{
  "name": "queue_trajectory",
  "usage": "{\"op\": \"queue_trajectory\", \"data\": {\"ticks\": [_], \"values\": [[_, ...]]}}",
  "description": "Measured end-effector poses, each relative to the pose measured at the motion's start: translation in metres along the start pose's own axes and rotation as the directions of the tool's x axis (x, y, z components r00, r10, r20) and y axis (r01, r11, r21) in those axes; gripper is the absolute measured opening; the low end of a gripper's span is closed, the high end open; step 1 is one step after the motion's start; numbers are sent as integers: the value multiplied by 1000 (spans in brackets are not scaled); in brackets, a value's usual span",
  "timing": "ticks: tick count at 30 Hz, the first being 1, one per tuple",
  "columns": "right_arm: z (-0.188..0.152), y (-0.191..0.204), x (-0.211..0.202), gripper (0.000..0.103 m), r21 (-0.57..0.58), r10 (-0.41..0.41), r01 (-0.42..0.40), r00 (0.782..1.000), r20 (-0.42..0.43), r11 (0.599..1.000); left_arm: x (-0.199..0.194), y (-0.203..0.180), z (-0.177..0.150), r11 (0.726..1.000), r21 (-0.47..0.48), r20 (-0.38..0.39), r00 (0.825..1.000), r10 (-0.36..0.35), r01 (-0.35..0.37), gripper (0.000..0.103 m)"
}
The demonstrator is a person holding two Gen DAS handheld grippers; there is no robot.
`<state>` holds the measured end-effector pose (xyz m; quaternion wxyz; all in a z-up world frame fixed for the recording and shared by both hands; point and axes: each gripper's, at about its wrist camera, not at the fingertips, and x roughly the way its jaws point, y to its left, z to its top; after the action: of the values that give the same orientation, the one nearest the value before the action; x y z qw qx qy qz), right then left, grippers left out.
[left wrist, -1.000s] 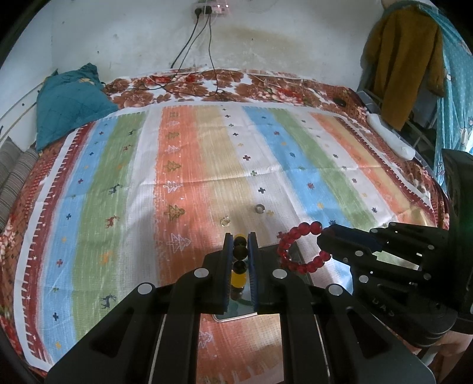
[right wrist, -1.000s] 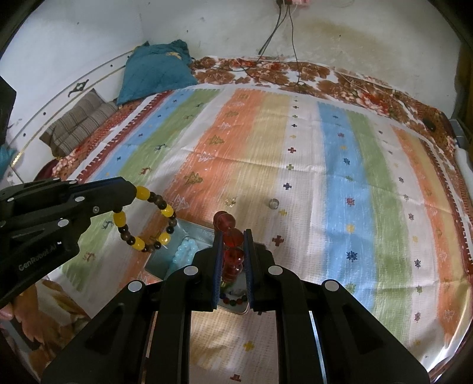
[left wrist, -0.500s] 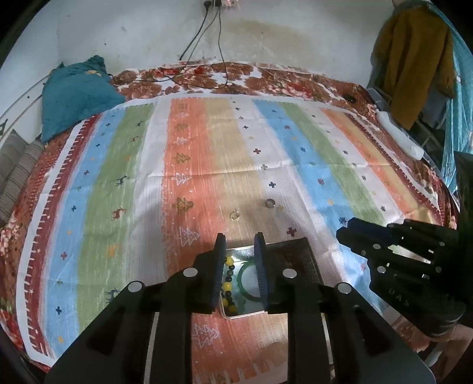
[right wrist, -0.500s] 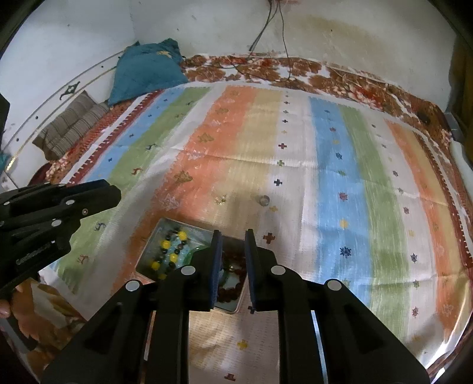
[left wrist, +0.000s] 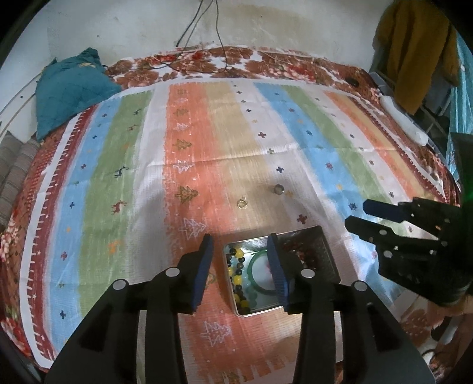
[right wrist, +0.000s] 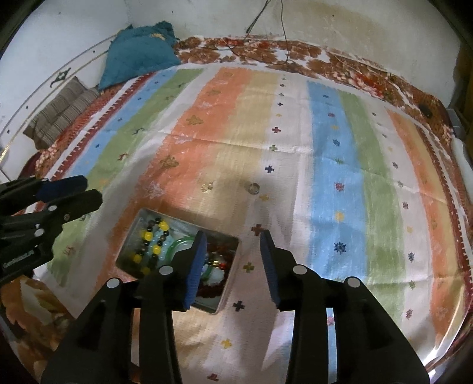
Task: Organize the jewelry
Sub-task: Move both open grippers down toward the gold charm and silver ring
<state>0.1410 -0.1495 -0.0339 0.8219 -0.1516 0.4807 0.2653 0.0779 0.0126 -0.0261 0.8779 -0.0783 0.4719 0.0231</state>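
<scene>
A metal tin [left wrist: 331, 260] [right wrist: 130, 233] lies on the striped cloth near its front edge. In it lie a yellow and dark bead bracelet [left wrist: 236, 274] [right wrist: 149, 239], a green bangle [left wrist: 254, 265] [right wrist: 177, 245] and a red bead bracelet [left wrist: 304, 251] [right wrist: 212, 288]. My left gripper [left wrist: 241, 265] is open and empty above the tin's left half. My right gripper [right wrist: 232, 263] is open and empty above the tin's right edge. A silver ring [left wrist: 278, 189] [right wrist: 253, 188] and a small clear ring [left wrist: 241, 203] [right wrist: 207, 186] lie on the cloth beyond the tin.
The striped cloth [left wrist: 207, 133] covers a bed with a floral sheet. A teal pillow [left wrist: 71, 85] and a striped cushion [right wrist: 62, 109] lie at the far left. Cables [left wrist: 204, 26] hang down the back wall. Clothes [left wrist: 414, 50] hang at the right.
Both grippers opened wide. The yellow and dark bracelet and the red bracelet left the jaws and now lie in the tin. Both grippers drew back a little.
</scene>
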Motion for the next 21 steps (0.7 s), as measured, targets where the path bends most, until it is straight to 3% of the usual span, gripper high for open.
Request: {"op": "queue_trajectory", "data": {"ticks": [11, 21], "values": [[16, -12, 24, 43, -24, 15, -16, 999, -42, 1000, 21, 6, 16, 1000, 19, -24, 1000, -2, 3, 47], [27, -16, 44, 43, -63, 34, -38, 997, -67, 997, 47, 1, 28, 995, 97, -68, 997, 32, -26, 48]]}}
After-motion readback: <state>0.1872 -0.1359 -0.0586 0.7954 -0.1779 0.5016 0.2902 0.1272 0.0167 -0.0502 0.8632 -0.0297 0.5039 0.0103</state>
